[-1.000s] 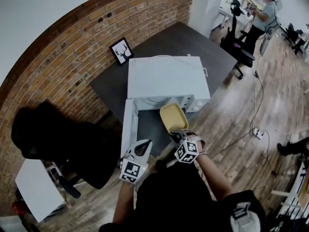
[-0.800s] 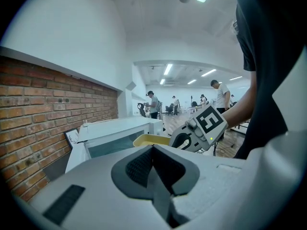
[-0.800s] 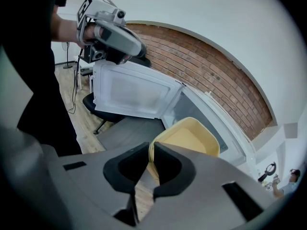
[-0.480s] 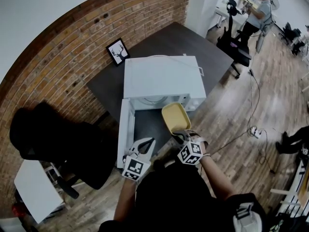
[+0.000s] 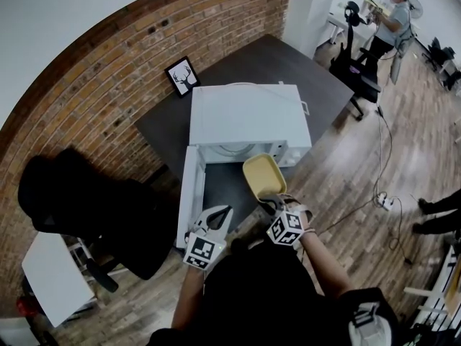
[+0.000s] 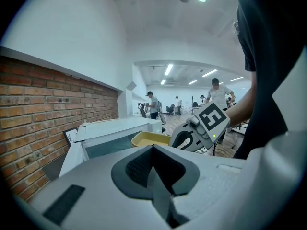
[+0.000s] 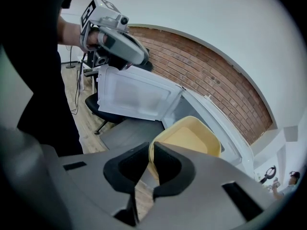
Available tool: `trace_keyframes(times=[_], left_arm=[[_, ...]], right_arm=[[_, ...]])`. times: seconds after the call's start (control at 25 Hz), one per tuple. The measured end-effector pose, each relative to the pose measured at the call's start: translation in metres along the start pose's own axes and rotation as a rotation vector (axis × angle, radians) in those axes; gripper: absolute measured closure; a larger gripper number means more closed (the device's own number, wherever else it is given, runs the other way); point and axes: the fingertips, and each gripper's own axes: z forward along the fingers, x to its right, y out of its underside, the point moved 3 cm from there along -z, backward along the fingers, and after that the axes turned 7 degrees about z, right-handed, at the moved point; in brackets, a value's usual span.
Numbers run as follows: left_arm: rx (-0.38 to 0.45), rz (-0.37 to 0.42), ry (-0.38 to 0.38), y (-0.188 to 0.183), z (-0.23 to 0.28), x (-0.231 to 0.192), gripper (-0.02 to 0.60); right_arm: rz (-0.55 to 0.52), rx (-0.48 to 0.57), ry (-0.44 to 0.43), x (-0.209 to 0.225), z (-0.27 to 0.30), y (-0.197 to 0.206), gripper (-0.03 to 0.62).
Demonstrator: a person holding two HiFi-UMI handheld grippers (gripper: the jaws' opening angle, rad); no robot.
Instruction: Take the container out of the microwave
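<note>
The right tongs (image 5: 269, 201) are clenched on the near rim of the yellow container (image 5: 262, 174), which sits just outside the mouth of the white microwave (image 5: 245, 114), over the front strip of the dark table (image 5: 288, 63). The microwave door (image 5: 190, 193) hangs wide open on the left. The left tongs (image 5: 222, 210) are pressed together with nothing between them, held apart from the container, near the door's outer end. A small framed picture (image 5: 181, 75) leans against the brick wall behind.

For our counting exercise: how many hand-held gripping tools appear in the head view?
2. The left tool is shut beside the open microwave door; the right tool grips the yellow container by its rim. None seems hidden.
</note>
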Motion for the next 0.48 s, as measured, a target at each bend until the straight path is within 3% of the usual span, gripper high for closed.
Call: trace_keyframes(times=[0.48], left_arm=[[-0.02,-0.002,-0.015,0.0032,-0.0102,0.0026,0.578]], right_arm=[[0.01,0.013,-0.003,-0.0021,0.0025,-0.0025,0.563]])
